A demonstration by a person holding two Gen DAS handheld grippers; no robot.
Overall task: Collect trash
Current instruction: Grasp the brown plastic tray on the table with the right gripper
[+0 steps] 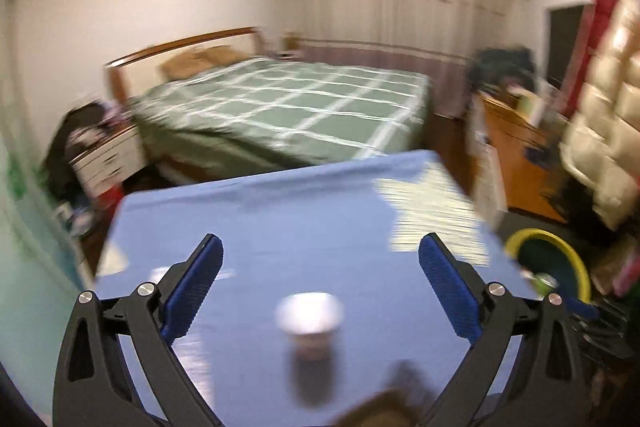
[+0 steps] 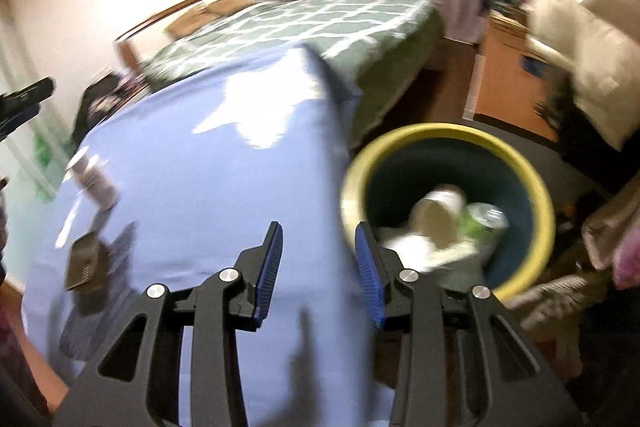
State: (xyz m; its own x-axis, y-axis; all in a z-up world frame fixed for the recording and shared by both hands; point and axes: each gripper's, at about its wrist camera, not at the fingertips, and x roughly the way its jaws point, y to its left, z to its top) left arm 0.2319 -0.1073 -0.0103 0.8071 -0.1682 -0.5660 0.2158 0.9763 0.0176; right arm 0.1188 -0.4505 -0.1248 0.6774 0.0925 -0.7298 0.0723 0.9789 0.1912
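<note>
A white-lidded cup stands on the blue table, below and between the fingers of my open, empty left gripper. A brown blurred object lies near the front edge. In the right wrist view the cup and a dark brown packet sit at the table's left. My right gripper is open and empty over the table's right edge, next to the yellow-rimmed bin. The bin holds a paper cup, a green can and white paper.
A green checked bed lies beyond the table. A wooden desk stands at the right, with pale padded clothing hanging over it. A white drawer unit stands at the left. The bin shows right of the table.
</note>
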